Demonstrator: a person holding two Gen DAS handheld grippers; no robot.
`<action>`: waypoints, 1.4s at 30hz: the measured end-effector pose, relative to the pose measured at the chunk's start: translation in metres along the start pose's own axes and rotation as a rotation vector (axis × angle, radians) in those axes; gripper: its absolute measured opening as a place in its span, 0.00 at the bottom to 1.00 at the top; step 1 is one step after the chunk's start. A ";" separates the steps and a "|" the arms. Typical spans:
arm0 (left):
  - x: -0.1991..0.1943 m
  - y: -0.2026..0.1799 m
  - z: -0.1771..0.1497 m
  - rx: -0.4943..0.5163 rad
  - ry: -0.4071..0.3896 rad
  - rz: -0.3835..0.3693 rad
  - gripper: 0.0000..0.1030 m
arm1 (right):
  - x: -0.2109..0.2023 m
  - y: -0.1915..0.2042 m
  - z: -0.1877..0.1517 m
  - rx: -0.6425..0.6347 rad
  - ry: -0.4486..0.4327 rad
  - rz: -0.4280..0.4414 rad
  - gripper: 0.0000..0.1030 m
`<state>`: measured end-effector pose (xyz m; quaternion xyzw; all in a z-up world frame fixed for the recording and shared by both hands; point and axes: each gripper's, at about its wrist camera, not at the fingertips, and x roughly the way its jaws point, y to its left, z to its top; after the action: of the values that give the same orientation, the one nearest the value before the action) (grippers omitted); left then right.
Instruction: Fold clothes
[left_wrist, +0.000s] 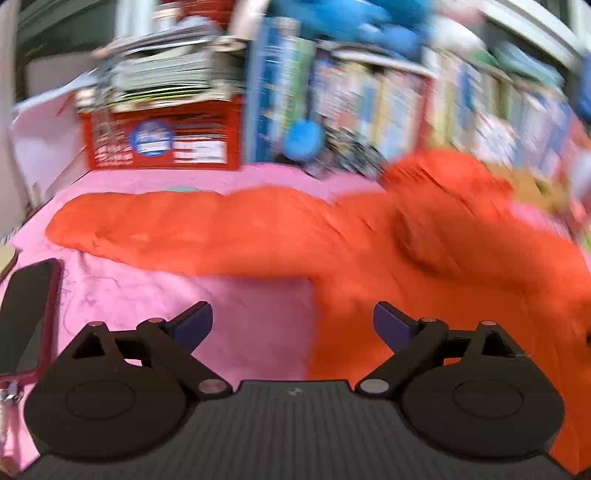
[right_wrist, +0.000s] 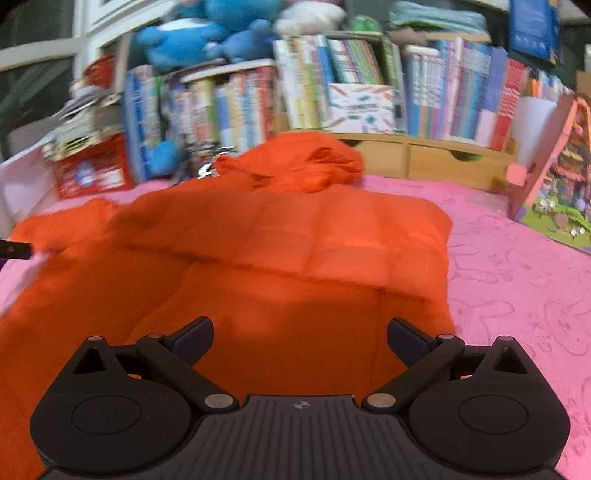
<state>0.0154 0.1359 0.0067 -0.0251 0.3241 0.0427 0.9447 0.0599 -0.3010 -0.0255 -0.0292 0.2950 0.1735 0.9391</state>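
Note:
An orange puffer jacket with a hood lies spread on a pink cloth. In the right wrist view one side is folded over the body, and my right gripper hovers open over the jacket's near hem, nothing between its fingers. The left wrist view shows the jacket with a long sleeve stretched out to the left. My left gripper is open just above the pink cloth, at the jacket's left edge, empty. The left view is motion-blurred.
A dark phone in a pink case lies at the left on the cloth. A red box topped with magazines stands at the back left. Shelves of books and blue plush toys line the back, a colourful book leans at right.

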 end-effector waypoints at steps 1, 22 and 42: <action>-0.006 -0.010 -0.007 0.049 0.013 -0.011 0.93 | -0.008 0.004 -0.005 -0.012 0.009 0.009 0.99; -0.088 -0.071 -0.101 0.209 0.234 -0.116 0.94 | -0.112 0.055 -0.098 -0.132 0.301 -0.007 1.00; -0.088 -0.076 -0.084 0.227 0.177 -0.095 0.94 | -0.121 0.079 -0.082 -0.196 0.368 -0.008 1.00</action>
<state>-0.0979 0.0482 -0.0043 0.0631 0.4072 -0.0414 0.9102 -0.1042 -0.2772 -0.0215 -0.1527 0.4433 0.1892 0.8628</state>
